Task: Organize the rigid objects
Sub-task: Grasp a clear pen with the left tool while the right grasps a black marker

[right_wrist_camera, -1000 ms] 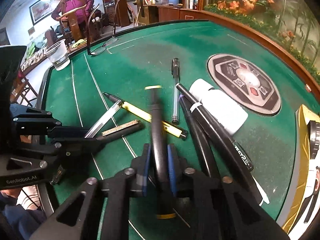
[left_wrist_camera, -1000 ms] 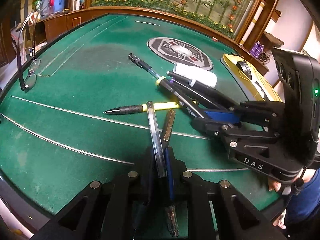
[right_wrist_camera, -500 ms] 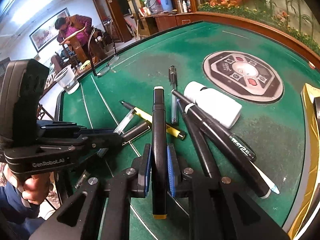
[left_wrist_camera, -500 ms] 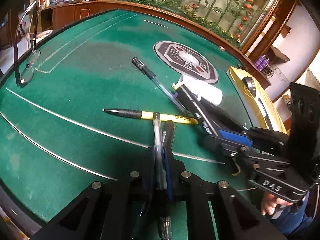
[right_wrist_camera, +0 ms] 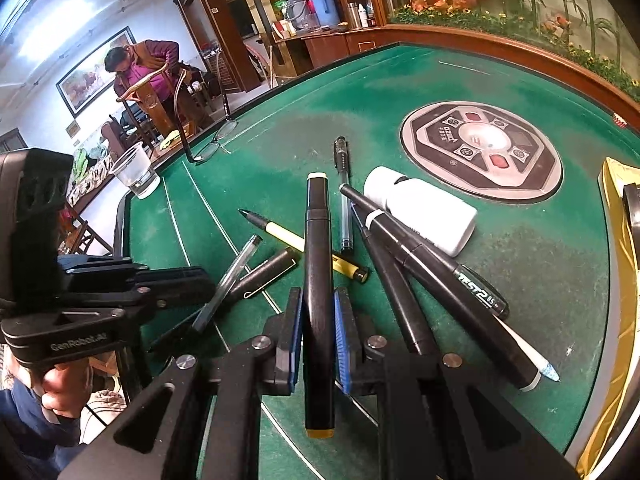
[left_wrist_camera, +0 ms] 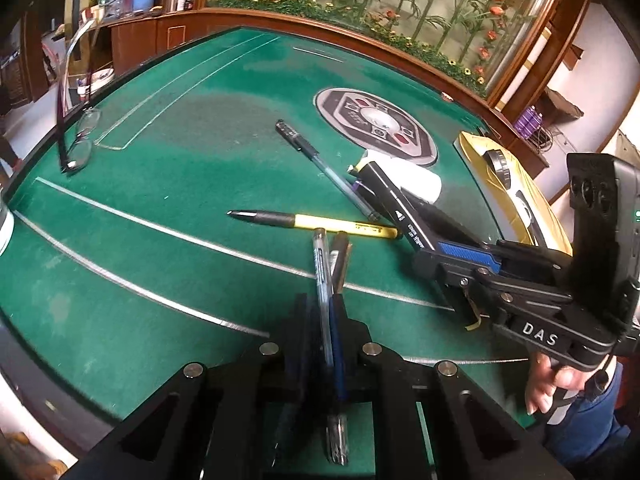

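Right wrist view is showing the change most plainly: the thick black marker (right_wrist_camera: pixel 318 280), blurred and swinging a second ago, is now sitting sharp and steady, running up the middle of the frame between the blue pads (right_wrist_camera: pixel 342 344) of the right gripper (right_wrist_camera: pixel 318 344), which is clamping it near its lower half. Its pale cap end is hanging over the yellow pen (right_wrist_camera: pixel 312 250) lying on the green table (right_wrist_camera: pixel 540 280). I judge the pick-up finished and the marker ready to be carried to the other pens.

Left wrist view is showing the left gripper (left_wrist_camera: pixel 322 320) closed on two pens together, a clear pen (left_wrist_camera: pixel 322 276) and a dark pen (left_wrist_camera: pixel 340 260), both sticking out up-frame past the fingertips toward the yellow pen (left_wrist_camera: pixel 340 224). Compared with a second ago, these two are lying closer to parallel. At lower centre their back ends are poking out behind the jaws.
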`<state>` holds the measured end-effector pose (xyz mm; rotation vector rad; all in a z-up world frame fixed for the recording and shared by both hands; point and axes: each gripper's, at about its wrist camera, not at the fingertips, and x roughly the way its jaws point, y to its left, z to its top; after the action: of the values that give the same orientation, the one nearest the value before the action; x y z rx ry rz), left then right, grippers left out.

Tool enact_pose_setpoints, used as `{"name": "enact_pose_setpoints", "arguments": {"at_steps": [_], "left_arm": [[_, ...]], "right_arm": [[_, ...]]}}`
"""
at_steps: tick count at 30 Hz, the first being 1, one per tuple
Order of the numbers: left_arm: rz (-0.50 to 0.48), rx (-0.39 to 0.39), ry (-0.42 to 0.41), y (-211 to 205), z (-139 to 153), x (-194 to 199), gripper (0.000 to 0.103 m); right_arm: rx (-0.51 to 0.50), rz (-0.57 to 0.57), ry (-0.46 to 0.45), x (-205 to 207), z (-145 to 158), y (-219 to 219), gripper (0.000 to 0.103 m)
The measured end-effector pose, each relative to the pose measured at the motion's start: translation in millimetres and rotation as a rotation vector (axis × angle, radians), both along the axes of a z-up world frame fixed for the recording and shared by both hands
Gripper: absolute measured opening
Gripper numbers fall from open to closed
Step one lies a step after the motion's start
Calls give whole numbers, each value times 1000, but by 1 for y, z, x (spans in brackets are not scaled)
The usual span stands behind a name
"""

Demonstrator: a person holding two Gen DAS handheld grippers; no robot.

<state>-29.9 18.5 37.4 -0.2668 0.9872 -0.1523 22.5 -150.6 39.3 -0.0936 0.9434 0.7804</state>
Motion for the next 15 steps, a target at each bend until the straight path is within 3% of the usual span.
{"name": "enact_pose_setpoints", "arguments": {"at_steps": [4,11,15], "left_arm": [[-32,-13,21,-4,1,-15,10],[-101,114,15,-32,-2,-38,10],[-101,122,21,-33,-1,-35,11]], "right_arm": [[5,-3,0,-2,1,0,14],[23,-15,-4,-1,4,-4,14],[26,-17,-6,-1,4,-5,14]]}}
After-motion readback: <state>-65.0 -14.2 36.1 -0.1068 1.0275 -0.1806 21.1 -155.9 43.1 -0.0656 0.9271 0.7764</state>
